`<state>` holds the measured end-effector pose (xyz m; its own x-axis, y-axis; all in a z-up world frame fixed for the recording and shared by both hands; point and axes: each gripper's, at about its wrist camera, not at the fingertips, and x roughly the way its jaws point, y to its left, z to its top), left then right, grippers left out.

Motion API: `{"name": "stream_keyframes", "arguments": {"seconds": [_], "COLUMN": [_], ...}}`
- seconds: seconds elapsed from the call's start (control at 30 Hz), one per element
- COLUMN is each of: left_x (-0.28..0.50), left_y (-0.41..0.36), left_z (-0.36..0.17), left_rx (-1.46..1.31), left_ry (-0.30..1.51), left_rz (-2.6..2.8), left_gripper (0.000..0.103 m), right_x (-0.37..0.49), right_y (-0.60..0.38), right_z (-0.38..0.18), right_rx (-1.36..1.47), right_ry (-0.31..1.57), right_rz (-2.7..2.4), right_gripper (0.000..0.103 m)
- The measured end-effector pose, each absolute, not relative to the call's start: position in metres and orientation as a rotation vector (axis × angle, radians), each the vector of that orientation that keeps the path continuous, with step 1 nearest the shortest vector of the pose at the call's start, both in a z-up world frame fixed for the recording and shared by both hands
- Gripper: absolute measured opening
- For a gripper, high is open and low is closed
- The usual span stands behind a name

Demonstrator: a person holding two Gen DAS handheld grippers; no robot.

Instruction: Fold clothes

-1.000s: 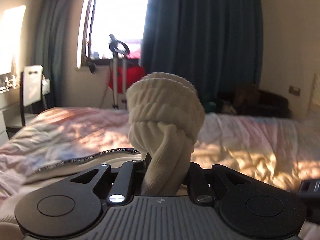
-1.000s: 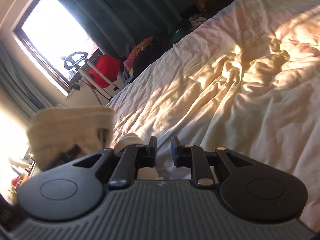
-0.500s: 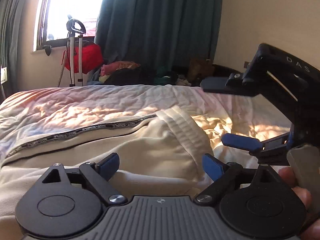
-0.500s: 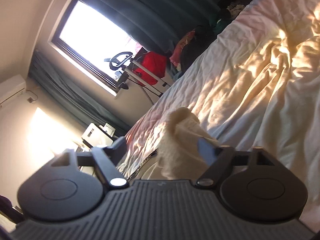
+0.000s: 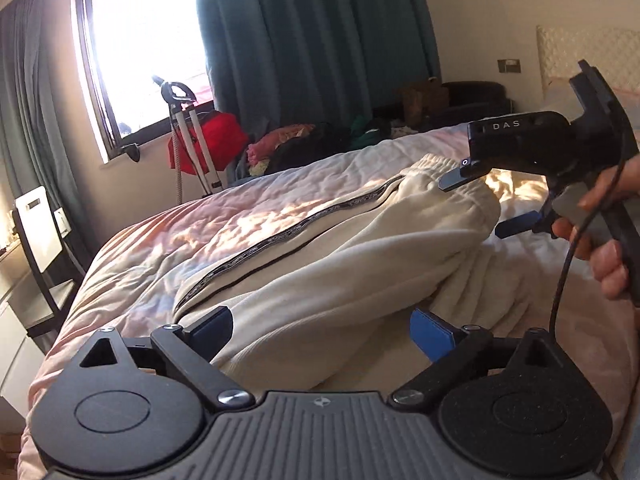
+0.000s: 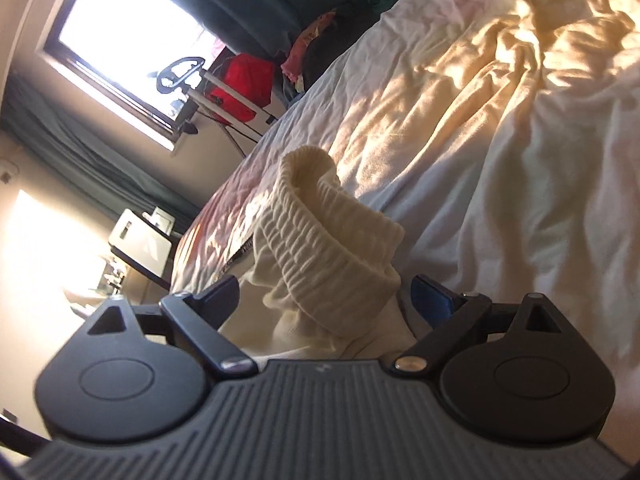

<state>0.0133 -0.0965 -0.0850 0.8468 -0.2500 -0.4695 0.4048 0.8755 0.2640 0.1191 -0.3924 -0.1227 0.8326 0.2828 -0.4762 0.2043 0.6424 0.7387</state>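
Observation:
Cream sweatpants (image 5: 340, 248) with a dark patterned side stripe lie doubled over on the pink bed cover (image 5: 180, 232). My left gripper (image 5: 320, 328) hovers at their near edge. Its jaws are opening, and the cloth lies between and below the blue pads (image 5: 430, 332) without being pinched. In the same view a hand holds my right gripper (image 5: 484, 202) at the ribbed waistband, its fingers spread. The right wrist view shows that waistband (image 6: 332, 240) bunched upright between the wide, open fingers of my right gripper (image 6: 324, 300), with no pad pressing on it.
Beyond the bed's far side are a bright window (image 5: 140, 60), teal curtains (image 5: 312, 40), a red bag on a trolley (image 5: 208, 144) and a pile of clothes (image 5: 312, 140). A chair (image 5: 40, 240) stands off the left edge. A headboard (image 5: 588, 56) rises at the right.
Both grippers were shut on the lifted, bunched pants; both have opened and the pants have dropped onto the bed. My left gripper has swung sideways and rolled; the right has sunk a little.

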Motion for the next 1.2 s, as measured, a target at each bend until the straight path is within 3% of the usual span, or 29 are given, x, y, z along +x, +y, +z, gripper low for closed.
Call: {"name": "stream_keyframes", "arguments": {"seconds": [0.2,0.27,0.3,0.37,0.47,0.57,0.7,0.93,1.07,1.2], "left_x": [0.021,0.024,0.024,0.024,0.021,0.017,0.019,0.033,0.033,0.031], "left_y": [-0.079,-0.075,-0.074,-0.074,-0.078,-0.089,-0.103,-0.091,-0.074,-0.057], "left_z": [-0.096,-0.099,-0.100,-0.100,-0.099,-0.102,-0.117,-0.112,-0.102,-0.093], "left_rx": [0.364,0.370,0.374,0.382,0.353,0.378,0.505,0.434,0.269,0.176], "left_ry": [0.446,0.445,0.442,0.429,0.406,0.371,0.342,0.351,0.410,0.416], "left_rz": [-0.287,-0.275,-0.273,-0.262,-0.260,-0.264,-0.155,0.026,0.076,0.139], "left_gripper": [0.097,0.097,0.097,0.097,0.097,0.097,0.097,0.101,0.101,0.101], "right_x": [0.141,0.141,0.140,0.131,0.107,0.089,0.082,0.100,0.109,0.107], "right_y": [-0.372,-0.367,-0.365,-0.365,-0.361,-0.355,-0.363,-0.391,-0.395,-0.385], "right_z": [-0.142,-0.135,-0.129,-0.117,-0.088,-0.061,-0.052,-0.104,-0.134,-0.143], "right_rx": [0.880,0.821,0.785,0.761,0.725,0.684,0.658,0.824,0.927,0.956], "right_ry": [0.634,0.608,0.594,0.526,0.321,0.168,0.176,0.447,0.579,0.625], "right_rz": [0.011,-0.012,-0.024,-0.016,0.065,0.137,0.094,-0.046,-0.068,-0.030], "right_gripper": [0.094,0.073,0.068,0.043,0.038,0.038,0.038,0.043,0.063,0.065]}}
